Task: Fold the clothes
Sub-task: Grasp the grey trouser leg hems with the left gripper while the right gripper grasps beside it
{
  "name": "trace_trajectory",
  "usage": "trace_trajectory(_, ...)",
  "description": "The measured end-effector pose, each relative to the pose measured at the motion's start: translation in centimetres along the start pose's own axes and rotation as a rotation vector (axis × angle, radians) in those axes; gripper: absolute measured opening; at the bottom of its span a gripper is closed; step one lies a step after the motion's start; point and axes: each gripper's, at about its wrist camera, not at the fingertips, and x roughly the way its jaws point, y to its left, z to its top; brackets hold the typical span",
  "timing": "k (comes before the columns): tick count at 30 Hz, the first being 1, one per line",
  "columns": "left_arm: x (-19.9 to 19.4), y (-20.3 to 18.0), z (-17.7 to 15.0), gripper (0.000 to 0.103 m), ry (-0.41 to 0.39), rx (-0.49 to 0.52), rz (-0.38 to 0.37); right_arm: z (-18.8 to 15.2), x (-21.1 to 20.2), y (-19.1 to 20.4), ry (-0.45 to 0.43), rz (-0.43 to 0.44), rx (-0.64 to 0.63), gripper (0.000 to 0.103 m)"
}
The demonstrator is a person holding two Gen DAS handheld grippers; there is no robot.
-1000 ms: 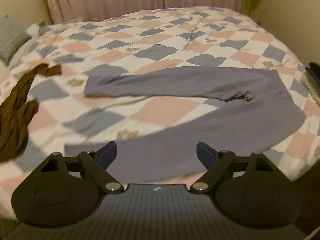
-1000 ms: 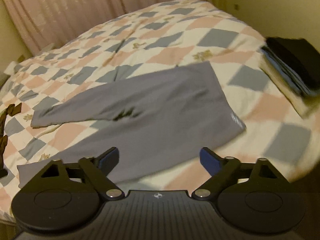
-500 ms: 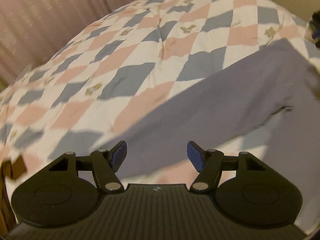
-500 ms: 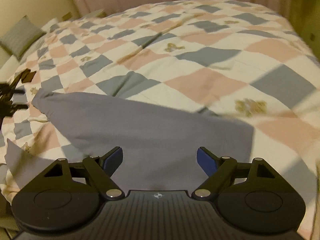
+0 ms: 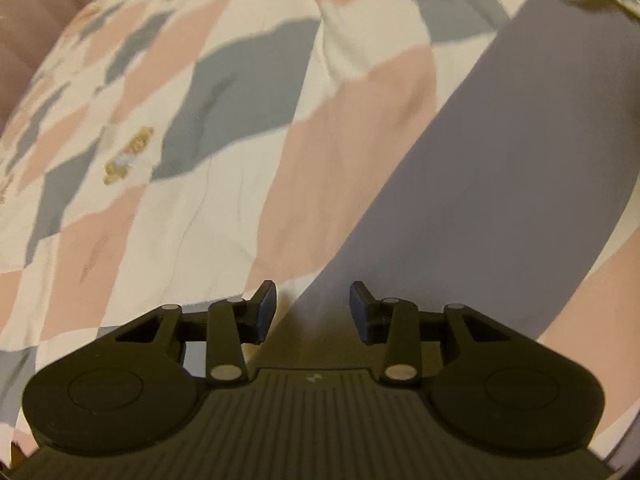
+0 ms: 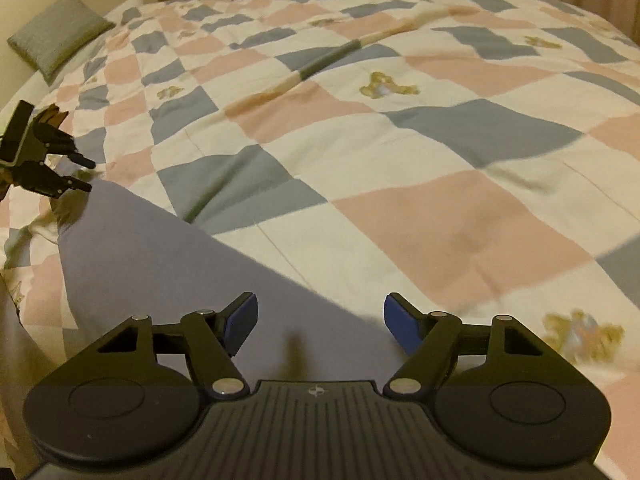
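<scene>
Both tongs have descended, gaping, over the grey trousers (image 5: 500,168).

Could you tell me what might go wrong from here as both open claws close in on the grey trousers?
1. The left claw straddles the edge of the grey trousers; closing could pinch the checked quilt too.
2. The right claw sits over flat, smooth cloth with no raised fold, so its pads may slip.
3. Both views are blurred, so aim may be off.
</scene>
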Motion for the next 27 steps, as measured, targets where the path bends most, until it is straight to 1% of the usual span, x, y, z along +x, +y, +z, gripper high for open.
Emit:
trace_trajectory(4,2.3,2.0,-0.7,0.041,0.030,-0.016,-0.096,0.8,1.8,0.5,0.021,0.029,-0.040,0.074)
trace_trajectory(7,3.7,2.1,-1.2,0.043,0.038,0.005,-0.121,0.8,2.9,0.5,0.037,0.043,-0.063,0.074)
trace_trajectory(9,3.9,1.8,-1.4,0.036,0.023,0.022,-0.124,0.9,3.5,0.5,0.049,0.046,-0.092,0.074)
trace_trajectory(11,3.7,1.2,-1.7,0.013,0.009,0.046,-0.127,1.0,4.0,0.6,0.058,0.046,-0.123,0.074)
trace_trajectory(12,3.6,0.9,-1.8,0.010,0.001,0.061,-0.121,1.1,4.2,0.5,0.061,0.053,-0.136,0.074)
trace_trajectory(13,3.3,0.3,-2.0,0.007,-0.008,0.089,-0.097,1.1,4.4,0.4,0.064,0.059,-0.149,0.074)
trace_trajectory(15,2.9,-0.6,-2.4,0.007,-0.027,0.113,-0.039,1.1,4.7,0.2,0.073,0.068,-0.178,0.073)
trace_trajectory(16,2.6,-1.1,-2.6,0.006,-0.041,0.115,-0.011,1.0,4.9,0.1,0.079,0.071,-0.193,0.067)
trace_trajectory(17,2.3,-1.5,-2.9,0.005,-0.054,0.118,0.019,0.9,5.3,0.0,0.089,0.067,-0.206,0.057)
trace_trajectory(19,1.9,-2.4,-3.4,0.005,-0.076,0.114,0.073,0.6,6.0,-0.6,0.087,0.062,-0.189,0.053)
trace_trajectory(21,1.9,-3.3,-3.8,0.005,-0.094,0.106,0.135,0.2,6.6,-1.0,0.082,0.072,-0.166,0.053)
trace_trajectory(22,1.8,-3.9,-3.7,0.005,-0.100,0.104,0.164,-0.1,6.9,-0.8,0.085,0.076,-0.169,0.046)
trace_trajectory(23,1.8,-4.6,-3.8,0.005,-0.105,0.108,0.196,-0.4,7.0,-0.4,0.084,0.074,-0.181,0.021)
trace_trajectory(24,1.9,-5.3,-3.8,0.005,-0.109,0.112,0.228,-0.9,6.8,0.4,0.074,0.049,-0.218,0.005)
trace_trajectory(25,1.9,-5.9,-3.8,0.004,-0.114,0.115,0.261,-1.4,6.6,1.2,0.064,0.025,-0.255,0.001)
trace_trajectory(27,1.9,-7.1,-4.1,0.004,-0.125,0.122,0.324,-2.4,5.9,2.8,0.033,-0.033,-0.328,0.000)
